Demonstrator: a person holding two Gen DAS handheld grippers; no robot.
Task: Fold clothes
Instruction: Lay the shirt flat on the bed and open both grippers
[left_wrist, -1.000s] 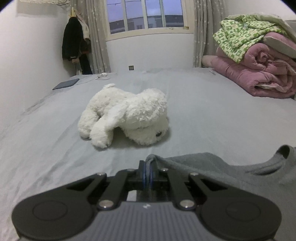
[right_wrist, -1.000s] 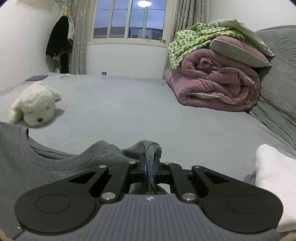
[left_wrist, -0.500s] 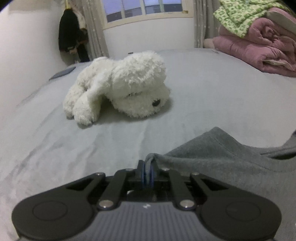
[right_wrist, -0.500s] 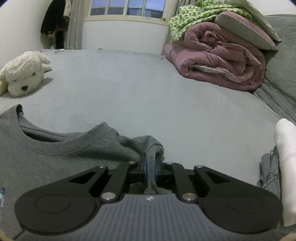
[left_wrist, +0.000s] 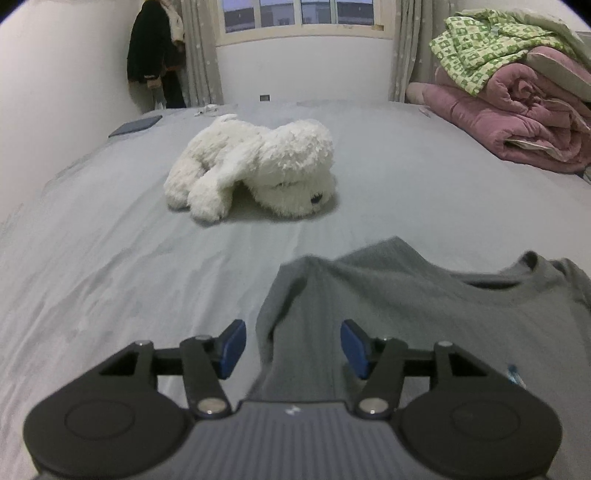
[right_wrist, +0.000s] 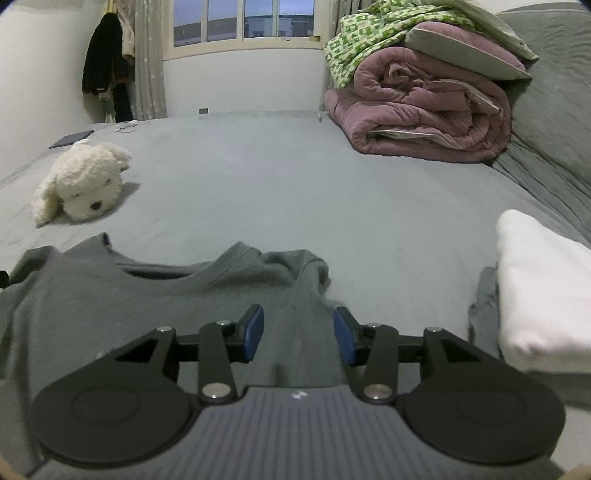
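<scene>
Grey cotton fills the near half of both views: a shirt (left_wrist: 424, 306) lies spread on the bed (left_wrist: 129, 277), neckline toward the window (left_wrist: 299, 16).

In the left wrist view, a dark coat (left_wrist: 147, 55) hangs in the corner at 11 o'clock, with a flat dark pad (left_wrist: 136, 125) on the bed below it. The plush dog (left_wrist: 255, 170) lies at 12 o'clock, well beyond the shirt. The quilt (left_wrist: 517, 114) is rolled at 2 o'clock, a green checked cloth (left_wrist: 480, 48) draped on top. The left gripper (left_wrist: 293, 345) stands wide, blue pads (left_wrist: 232, 347) spread to either side of a raised ridge of the shirt's shoulder. The cloth runs between the jaws and neither pad touches it.

In the right wrist view, the coat (right_wrist: 103, 62) is at 10 o'clock, the dog (right_wrist: 83, 181) at 9 o'clock, beyond the shirt's (right_wrist: 110, 295) left shoulder. The collar opening sits at 11 o'clock of the gripper. The right gripper (right_wrist: 298, 334) is likewise wide, its pads (right_wrist: 253, 332) flanking a bunched fold of the other shoulder, which humps up just ahead of the jaws. No pad presses the fabric. The quilt (right_wrist: 424, 110) is at 1 o'clock under the green cloth (right_wrist: 369, 40) and a pillow (right_wrist: 465, 48), against a grey padded headboard (right_wrist: 546, 74). A folded white cloth (right_wrist: 535, 288) rests at 3 o'clock, near the shirt but apart from it, lying on another grey garment (right_wrist: 484, 314) whose shape cannot be made out.
</scene>
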